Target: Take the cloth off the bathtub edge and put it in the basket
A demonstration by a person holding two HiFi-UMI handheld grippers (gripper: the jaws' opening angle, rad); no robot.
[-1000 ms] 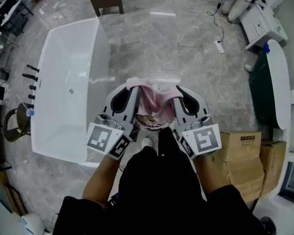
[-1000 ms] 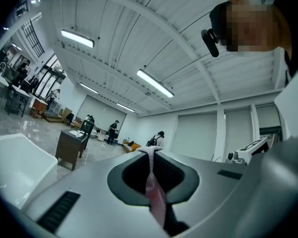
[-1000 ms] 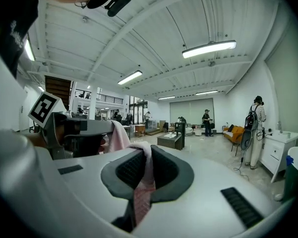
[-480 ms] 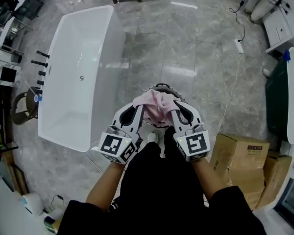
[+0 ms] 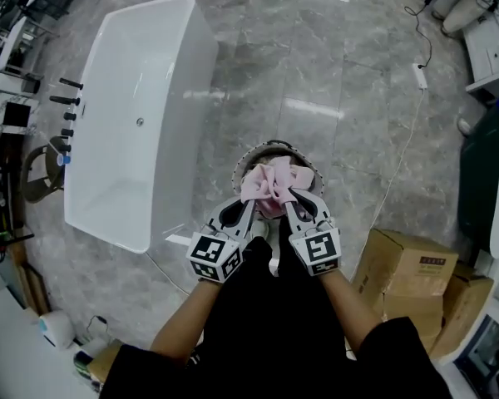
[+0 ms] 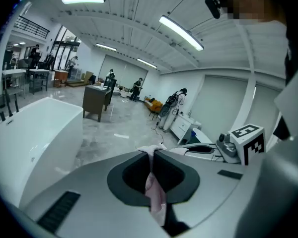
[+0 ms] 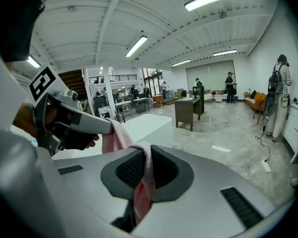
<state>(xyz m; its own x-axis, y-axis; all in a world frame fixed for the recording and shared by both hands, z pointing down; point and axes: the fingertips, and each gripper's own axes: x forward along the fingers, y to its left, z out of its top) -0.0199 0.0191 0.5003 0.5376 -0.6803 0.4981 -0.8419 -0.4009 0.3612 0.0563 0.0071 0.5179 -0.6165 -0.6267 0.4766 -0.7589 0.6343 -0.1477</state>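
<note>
Seen from above, a grey marble-tiled floor (image 5: 333, 98) fills the room. A long white freestanding bathtub (image 5: 201, 73) lies at the upper left, well apart from the person. Stacked brown cardboard boxes (image 5: 399, 277) sit at the lower right.

A person in black clothing stands at the bottom centre with both arms stretched forward. Just past the arms, a small round basket with a pale dotted rim (image 5: 243, 158) stands on the floor.

The left grey two-jaw gripper (image 5: 251, 199) and the right grey two-jaw gripper (image 5: 289, 196) are side by side over the basket's near edge, each with a square-marker cube by the hand.

A crumpled pale pink cloth (image 5: 270, 181) is bunched between the two gripper tips, above the basket opening; whether it touches the basket cannot be told. In the left gripper view the jaws are pressed together on a fold of the cloth (image 6: 154, 192). In the right gripper view the jaws likewise pinch a strip of the cloth (image 7: 144, 182).
</note>
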